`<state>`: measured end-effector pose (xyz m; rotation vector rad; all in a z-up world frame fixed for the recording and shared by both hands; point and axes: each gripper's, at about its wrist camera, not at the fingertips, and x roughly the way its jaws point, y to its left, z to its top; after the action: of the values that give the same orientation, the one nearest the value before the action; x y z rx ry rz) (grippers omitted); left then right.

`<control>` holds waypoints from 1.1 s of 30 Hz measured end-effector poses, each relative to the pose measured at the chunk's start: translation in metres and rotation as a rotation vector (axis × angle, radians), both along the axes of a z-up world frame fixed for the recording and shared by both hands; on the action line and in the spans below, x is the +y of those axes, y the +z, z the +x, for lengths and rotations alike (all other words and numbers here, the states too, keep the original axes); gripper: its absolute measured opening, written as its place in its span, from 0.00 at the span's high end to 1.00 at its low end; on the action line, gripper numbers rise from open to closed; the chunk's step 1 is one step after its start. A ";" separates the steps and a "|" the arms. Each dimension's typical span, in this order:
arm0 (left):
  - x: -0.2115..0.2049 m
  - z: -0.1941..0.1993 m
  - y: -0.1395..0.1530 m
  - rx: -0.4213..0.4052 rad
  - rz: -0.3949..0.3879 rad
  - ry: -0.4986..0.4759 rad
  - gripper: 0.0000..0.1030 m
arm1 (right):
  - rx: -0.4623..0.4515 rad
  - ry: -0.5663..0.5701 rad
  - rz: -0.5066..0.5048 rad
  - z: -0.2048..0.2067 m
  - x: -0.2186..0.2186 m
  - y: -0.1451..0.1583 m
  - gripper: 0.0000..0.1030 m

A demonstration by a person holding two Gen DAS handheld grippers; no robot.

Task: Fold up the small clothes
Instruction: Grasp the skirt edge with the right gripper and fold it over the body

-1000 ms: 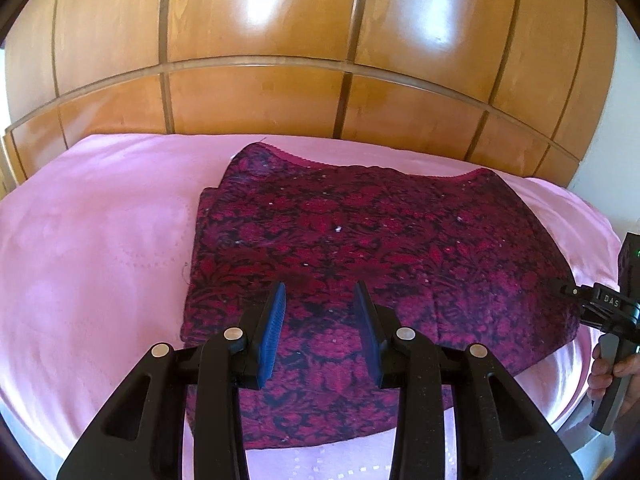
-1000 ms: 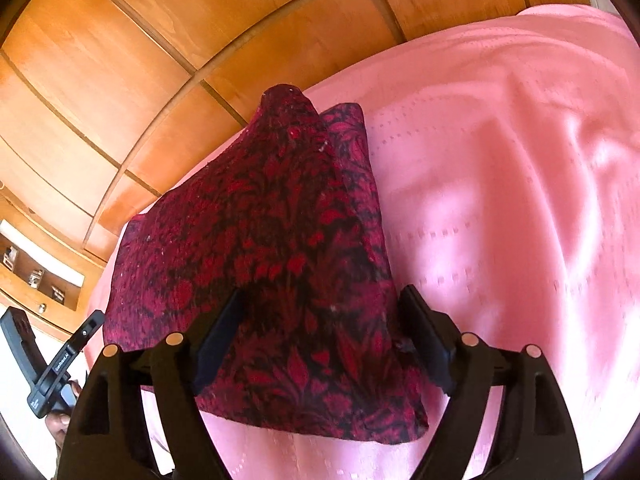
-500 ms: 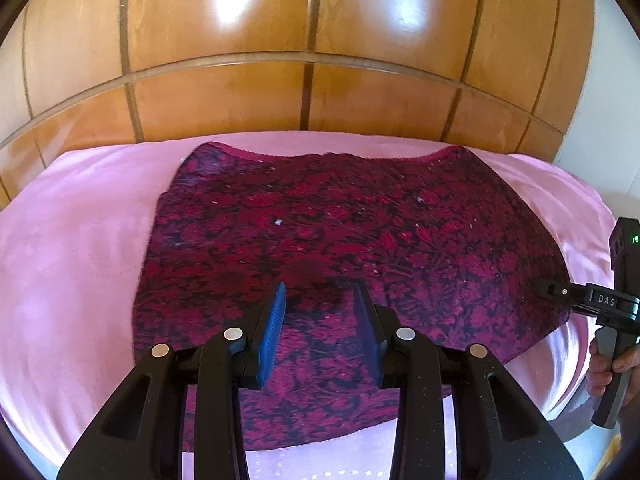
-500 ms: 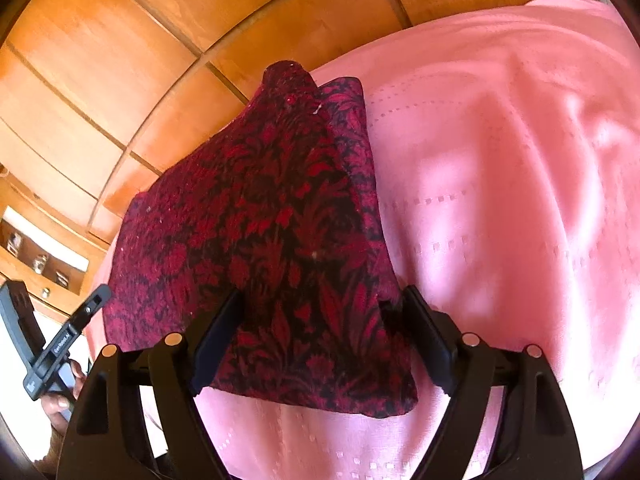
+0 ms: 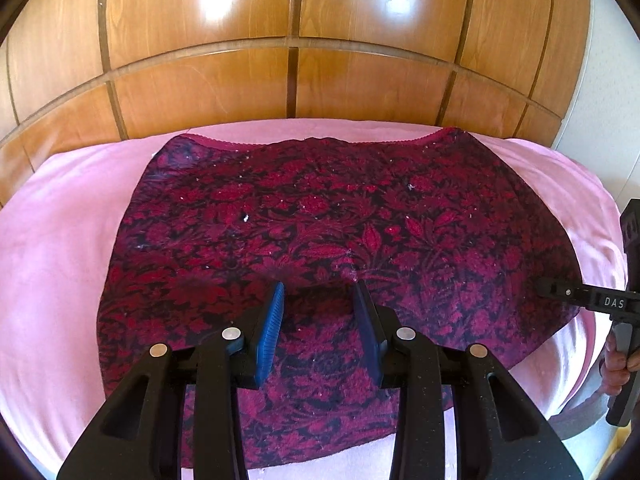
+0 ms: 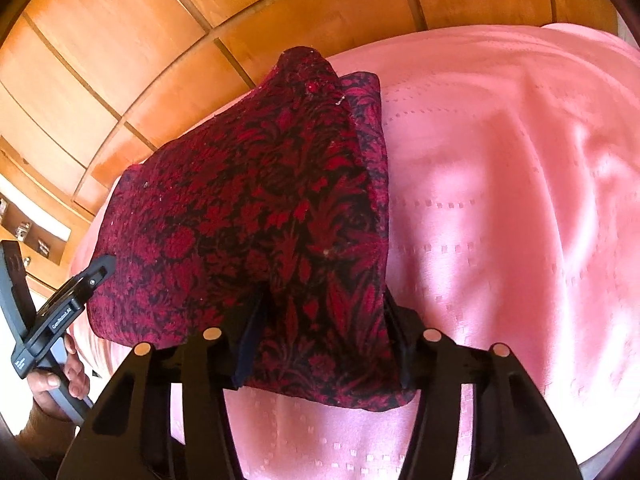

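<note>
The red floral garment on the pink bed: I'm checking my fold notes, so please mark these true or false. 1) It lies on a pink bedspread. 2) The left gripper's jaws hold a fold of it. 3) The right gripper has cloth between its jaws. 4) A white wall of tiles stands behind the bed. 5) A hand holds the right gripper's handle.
1) True: the garment lies on the pink bedspread.
2) False: the left gripper hovers over it, jaws apart with nothing pinched.
3) True: the right gripper is closing around a raised fold.
4) False: wooden panels stand behind.
5) True: a hand grips it.
</note>
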<state>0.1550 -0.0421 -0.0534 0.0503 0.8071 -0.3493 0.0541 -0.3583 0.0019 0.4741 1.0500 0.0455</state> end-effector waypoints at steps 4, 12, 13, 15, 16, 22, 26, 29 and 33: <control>0.000 0.003 -0.002 0.007 -0.005 -0.002 0.65 | 0.018 0.003 0.048 0.004 -0.005 -0.003 0.48; 0.007 0.012 -0.009 0.040 -0.053 -0.012 0.65 | 0.007 0.036 -0.018 0.006 0.007 0.022 0.68; 0.010 0.013 -0.009 0.046 -0.069 -0.011 0.65 | 0.004 0.037 -0.026 0.005 0.009 0.026 0.69; 0.016 0.015 -0.010 0.062 -0.113 -0.014 0.65 | -0.010 0.041 -0.040 0.006 0.014 0.038 0.70; 0.019 0.016 -0.011 0.069 -0.133 -0.016 0.65 | -0.016 0.046 -0.045 0.007 0.018 0.043 0.70; 0.033 0.020 -0.014 0.099 -0.219 -0.028 0.65 | -0.007 0.068 -0.121 0.012 0.036 0.059 0.72; 0.039 0.022 -0.016 0.115 -0.269 -0.040 0.65 | -0.086 0.085 -0.063 0.010 0.050 0.083 0.77; 0.046 0.025 -0.019 0.129 -0.301 -0.045 0.66 | -0.141 0.134 -0.054 0.012 0.070 0.100 0.79; 0.063 0.026 -0.017 0.145 -0.361 -0.046 0.66 | -0.204 0.230 -0.062 0.022 0.113 0.118 0.80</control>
<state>0.1810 0.0212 -0.0705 -0.2973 0.8761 -0.5419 0.0757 -0.2458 0.1200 0.2846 0.8987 0.2597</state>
